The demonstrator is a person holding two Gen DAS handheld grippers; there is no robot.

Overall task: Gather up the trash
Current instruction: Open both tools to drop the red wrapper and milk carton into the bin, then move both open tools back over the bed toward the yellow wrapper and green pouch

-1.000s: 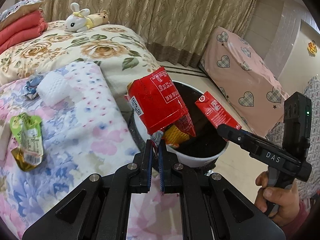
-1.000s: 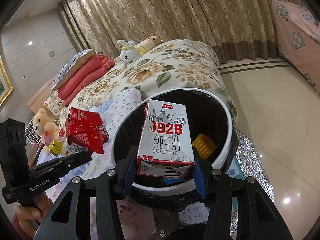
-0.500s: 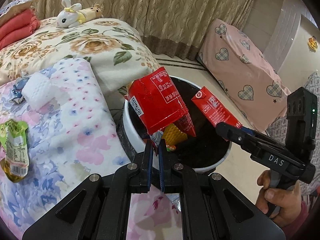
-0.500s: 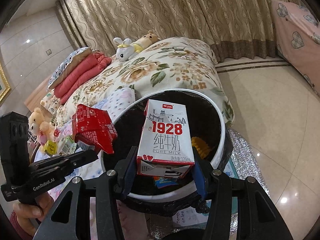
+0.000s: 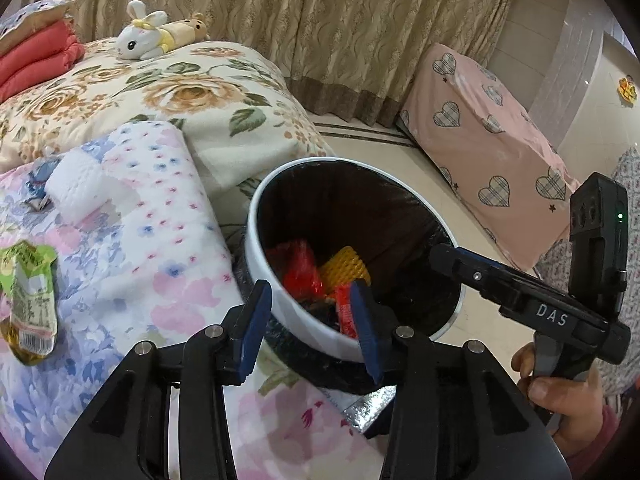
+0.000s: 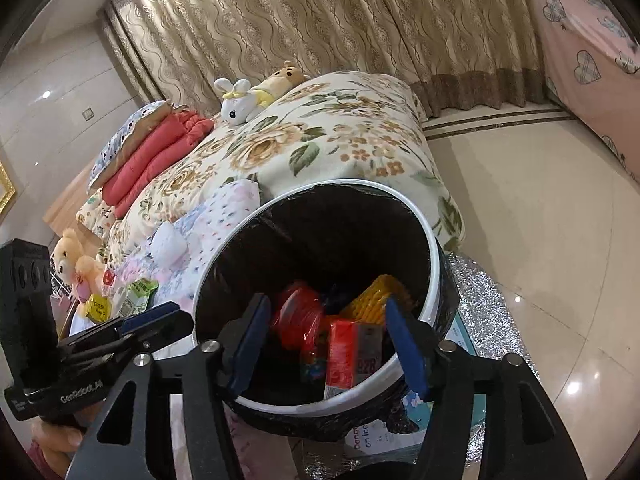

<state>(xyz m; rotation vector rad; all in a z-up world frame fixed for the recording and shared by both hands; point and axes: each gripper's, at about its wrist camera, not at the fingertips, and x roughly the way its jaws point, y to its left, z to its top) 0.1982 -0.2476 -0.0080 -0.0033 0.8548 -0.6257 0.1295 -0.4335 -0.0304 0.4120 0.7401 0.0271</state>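
Note:
A white trash bin (image 5: 256, 256) with a black liner stands beside the bed; it also shows in the right wrist view (image 6: 432, 264). Inside lie the red snack bag (image 5: 298, 268), a yellow wrapper (image 5: 344, 266) and the red-and-white milk carton (image 6: 352, 354). My left gripper (image 5: 310, 332) is open and empty over the bin's near rim. My right gripper (image 6: 330, 346) is open and empty over the bin's mouth. A green wrapper (image 5: 30, 292) and a white tissue pack (image 5: 78, 190) lie on the floral blanket.
The bed (image 5: 168, 92) holds plush toys (image 5: 160, 34) and folded red quilts (image 5: 36, 56). A pink heart-patterned covered piece (image 5: 492, 148) stands at the right. The other gripper (image 5: 532, 300) reaches in from the right. A silver mat (image 6: 480, 308) lies under the bin on the tiled floor.
Both grippers opened. The red snack bag dropped from the left one and the milk carton from the right one into the bin.

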